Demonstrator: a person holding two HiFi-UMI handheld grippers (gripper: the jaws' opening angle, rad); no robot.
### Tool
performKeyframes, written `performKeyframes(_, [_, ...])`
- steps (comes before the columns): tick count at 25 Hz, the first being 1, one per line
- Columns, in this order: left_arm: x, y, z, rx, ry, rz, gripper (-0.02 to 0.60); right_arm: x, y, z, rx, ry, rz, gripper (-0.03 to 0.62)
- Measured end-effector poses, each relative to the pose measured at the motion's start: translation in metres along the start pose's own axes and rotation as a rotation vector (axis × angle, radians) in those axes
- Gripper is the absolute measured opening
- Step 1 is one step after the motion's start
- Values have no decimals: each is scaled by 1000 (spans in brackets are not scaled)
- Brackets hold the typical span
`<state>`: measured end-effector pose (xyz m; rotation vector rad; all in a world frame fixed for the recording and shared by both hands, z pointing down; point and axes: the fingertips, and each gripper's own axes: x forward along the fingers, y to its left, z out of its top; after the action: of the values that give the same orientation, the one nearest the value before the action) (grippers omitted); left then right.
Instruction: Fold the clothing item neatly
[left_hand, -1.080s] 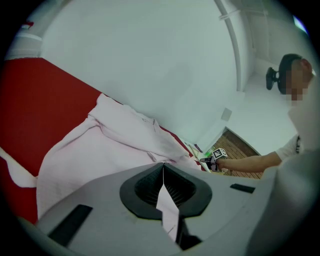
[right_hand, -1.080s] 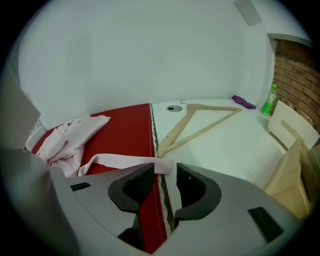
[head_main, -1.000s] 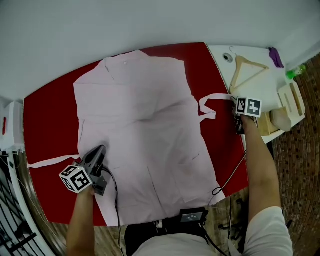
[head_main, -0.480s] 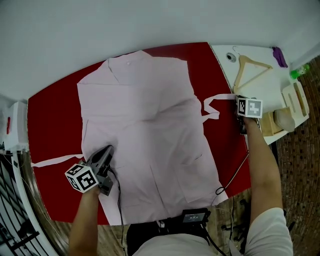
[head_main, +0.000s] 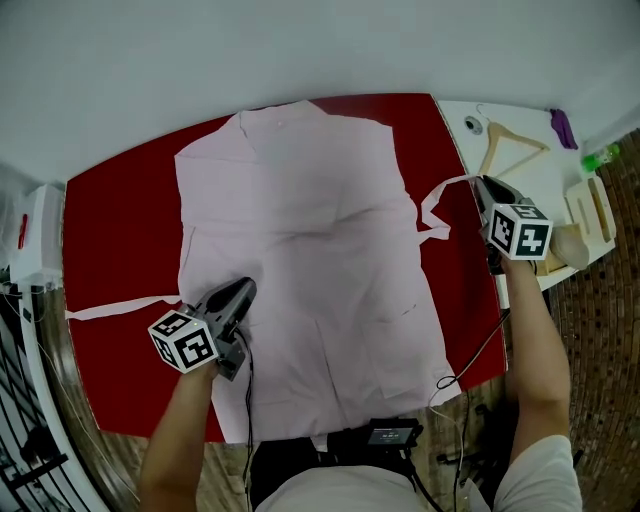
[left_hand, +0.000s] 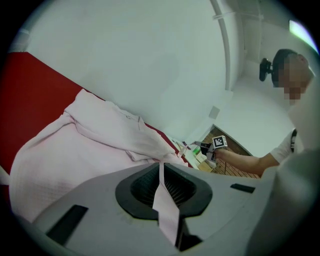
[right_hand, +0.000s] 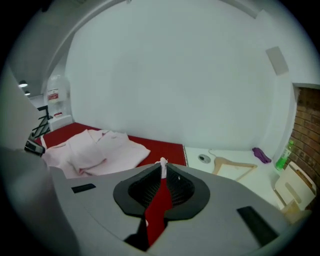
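A pale pink garment (head_main: 310, 250) lies spread flat on the red table (head_main: 120, 220). It also shows in the left gripper view (left_hand: 75, 145) and the right gripper view (right_hand: 95, 147). My left gripper (head_main: 247, 287) sits at the garment's left edge, shut on a pink strip of it that runs between the jaws (left_hand: 161, 165). The left tie strap (head_main: 110, 308) trails across the red cloth. My right gripper (head_main: 482, 184) is raised at the table's right edge. Its jaws have just been closing, and the end of the right tie strap (head_main: 432, 205) is pinched at their tips (right_hand: 162, 162).
To the right stands a white side table (head_main: 520, 175) with a wooden hanger (head_main: 510, 140), a purple object (head_main: 562, 125), a green bottle (head_main: 597, 157) and a wooden rack (head_main: 590, 205). A black device (head_main: 392, 433) with cables hangs at the near edge. A white wall stands behind.
The right gripper has closed on the tie strap's end and risen with it, lifting the strap off the table. The left gripper has shifted a little to the right along the garment's edge.
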<state>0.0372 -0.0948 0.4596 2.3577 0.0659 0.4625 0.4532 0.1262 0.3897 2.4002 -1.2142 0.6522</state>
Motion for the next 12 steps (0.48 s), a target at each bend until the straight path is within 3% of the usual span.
performKeyframes(12, [-8, -16, 15, 33, -39, -64, 9, -63, 132, 113, -75, -283, 217, 40])
